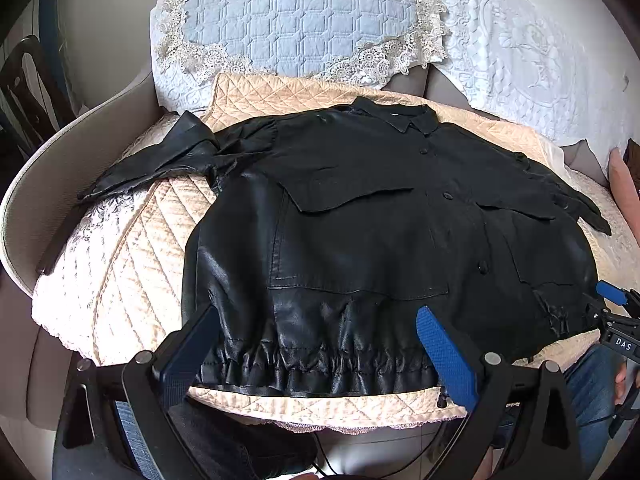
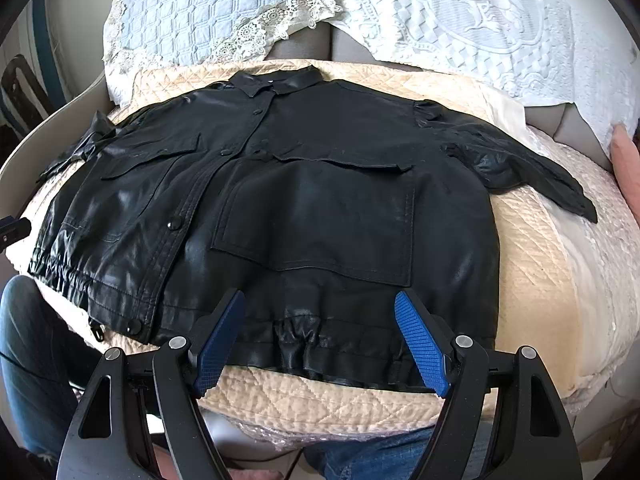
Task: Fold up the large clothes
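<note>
Two grippers hang wide open over the near edge of the sofa seat, nothing between their blue pads. Your left gripper sits above the gathered hem on the jacket's left half; your right gripper is above the hem on the other half. The black jacket lies flat, front up and buttoned, on the beige quilted cover, hem toward you and collar away. One sleeve trails out to the left, the other to the right. Beyond, a pale blue lace-edged quilted cover and a white embossed one drape the backrest.
</note>
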Motion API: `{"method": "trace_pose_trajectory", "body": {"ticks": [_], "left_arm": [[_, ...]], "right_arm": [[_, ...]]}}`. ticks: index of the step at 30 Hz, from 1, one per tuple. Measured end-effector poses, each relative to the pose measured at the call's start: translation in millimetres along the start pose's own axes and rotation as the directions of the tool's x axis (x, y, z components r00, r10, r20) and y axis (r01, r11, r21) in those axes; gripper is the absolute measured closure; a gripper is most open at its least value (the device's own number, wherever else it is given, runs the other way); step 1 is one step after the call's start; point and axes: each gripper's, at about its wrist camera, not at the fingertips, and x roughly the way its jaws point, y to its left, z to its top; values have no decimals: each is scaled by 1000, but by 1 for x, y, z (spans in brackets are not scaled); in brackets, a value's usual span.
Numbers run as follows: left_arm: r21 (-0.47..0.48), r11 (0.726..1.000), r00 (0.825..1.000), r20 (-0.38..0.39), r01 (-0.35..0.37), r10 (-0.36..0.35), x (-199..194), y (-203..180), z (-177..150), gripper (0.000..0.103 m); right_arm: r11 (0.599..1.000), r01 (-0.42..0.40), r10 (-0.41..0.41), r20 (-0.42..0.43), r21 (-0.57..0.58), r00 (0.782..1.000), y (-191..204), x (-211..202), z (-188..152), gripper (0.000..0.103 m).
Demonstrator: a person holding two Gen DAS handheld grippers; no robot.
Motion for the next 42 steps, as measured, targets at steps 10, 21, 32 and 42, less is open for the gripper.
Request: {"method": "trace_pose_trajectory", "body": {"ticks": [10, 21, 32, 42], "left_arm": [[1, 1000, 1000, 1, 1, -1, -2, -3, 3, 3], [2, 1000, 1000, -8, -2, 2, 0, -4, 2, 3], [10, 1000, 1000, -12, -9, 9, 1, -5, 1, 3], [12, 1000, 1000, -22, -17, 17, 6, -6, -3, 3]], "right_arm": [[1000, 2, -2, 3, 2, 1000, 0, 0, -1, 25], [1000, 1, -1, 6, 5, 1000, 0, 0, 0, 25], [1000, 5, -5, 18, 8, 1000, -1, -1, 0, 25], [1000, -1, 1, 19, 6, 1000, 1, 0, 0, 25]]}}
